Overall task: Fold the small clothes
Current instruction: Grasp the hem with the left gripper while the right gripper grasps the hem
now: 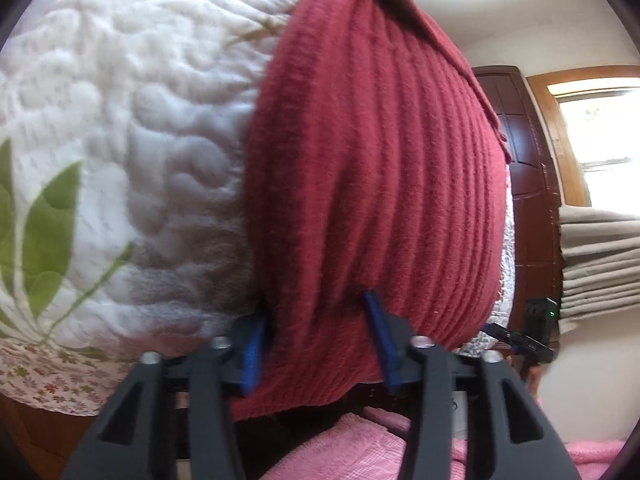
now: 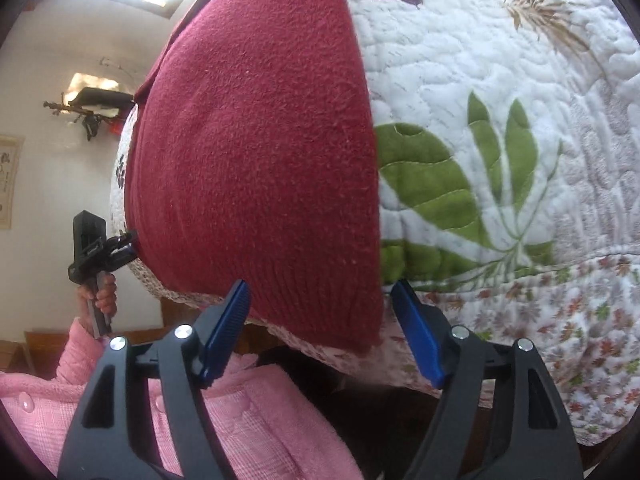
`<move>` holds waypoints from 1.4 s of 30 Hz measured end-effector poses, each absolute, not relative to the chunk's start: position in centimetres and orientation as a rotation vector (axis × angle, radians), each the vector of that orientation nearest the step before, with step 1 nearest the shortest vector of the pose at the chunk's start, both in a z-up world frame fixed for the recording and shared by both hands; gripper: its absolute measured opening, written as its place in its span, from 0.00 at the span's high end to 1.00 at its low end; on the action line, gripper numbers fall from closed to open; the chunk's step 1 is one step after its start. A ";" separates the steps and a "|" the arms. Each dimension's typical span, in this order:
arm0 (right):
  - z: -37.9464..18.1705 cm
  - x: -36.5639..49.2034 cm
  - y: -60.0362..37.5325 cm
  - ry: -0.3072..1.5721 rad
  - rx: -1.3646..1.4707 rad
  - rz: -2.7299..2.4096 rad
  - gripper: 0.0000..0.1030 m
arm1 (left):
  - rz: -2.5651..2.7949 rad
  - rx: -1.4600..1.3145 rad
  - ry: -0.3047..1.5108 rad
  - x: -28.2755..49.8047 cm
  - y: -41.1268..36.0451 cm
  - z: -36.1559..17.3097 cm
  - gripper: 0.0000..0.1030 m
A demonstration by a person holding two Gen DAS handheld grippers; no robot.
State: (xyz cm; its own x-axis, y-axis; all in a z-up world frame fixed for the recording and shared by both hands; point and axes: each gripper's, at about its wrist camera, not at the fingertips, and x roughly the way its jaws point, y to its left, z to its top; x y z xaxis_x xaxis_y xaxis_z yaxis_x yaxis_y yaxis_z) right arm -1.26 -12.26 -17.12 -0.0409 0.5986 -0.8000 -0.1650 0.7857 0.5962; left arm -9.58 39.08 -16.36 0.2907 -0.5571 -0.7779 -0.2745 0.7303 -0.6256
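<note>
Dark red ribbed knit garment (image 1: 372,184) lies flat on the quilted bedspread (image 1: 120,128), near edge hanging just over the bed's front border, toward the person; already looks doubled at the far end, where a flap (image 1: 404,4) lies turned over, so prob. mid-fold; exact type (small sweater?) can't tell. Fabric reads soft, fuzzy, light, w/ some body from the ribbing; should drape and sag when lifted, not slippery, grips itself and the quilt, so drag would bunch it; best hold = near hem, one corner per tongs, pinching all layers, lift clear before carrying over. Left tongs (image 1: 320,344): blue pads (image 1: 380,336) apart, straddling the hem's left corner, one pad under or beside the edge, the other on top; not pinched shut, looks about half open w/ cloth between. Right tongs (image 2: 320,328): wide open, holding nothing; pads (image 2: 228,328) either side of the hem's right corner, not touching it as far as I can tell. In the right view the other tool and a hand (image 2: 100,296) show at far left; pink sleeve (image 2: 80,384) below. Beyond: green leaf print on quilt (image 2: 436,196), wooden door (image 1: 524,140), window (image 1: 600,128), curtain (image 1: 600,256).
</note>
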 end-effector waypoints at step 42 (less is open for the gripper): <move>-7.1 16.0 -12.2 1.234 0.529 0.771 0.94 | -0.138 -0.933 1.023 3.5 42.7 -8.5 0.88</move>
State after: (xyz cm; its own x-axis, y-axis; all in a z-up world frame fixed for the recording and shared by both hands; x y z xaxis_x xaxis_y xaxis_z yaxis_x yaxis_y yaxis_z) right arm 16.05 -12.16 -7.10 0.1365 0.7637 -0.6310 -0.2316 0.6439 0.7292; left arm 3.53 42.72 -8.53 0.5480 -0.5026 -0.6687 -0.3076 0.6223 -0.7198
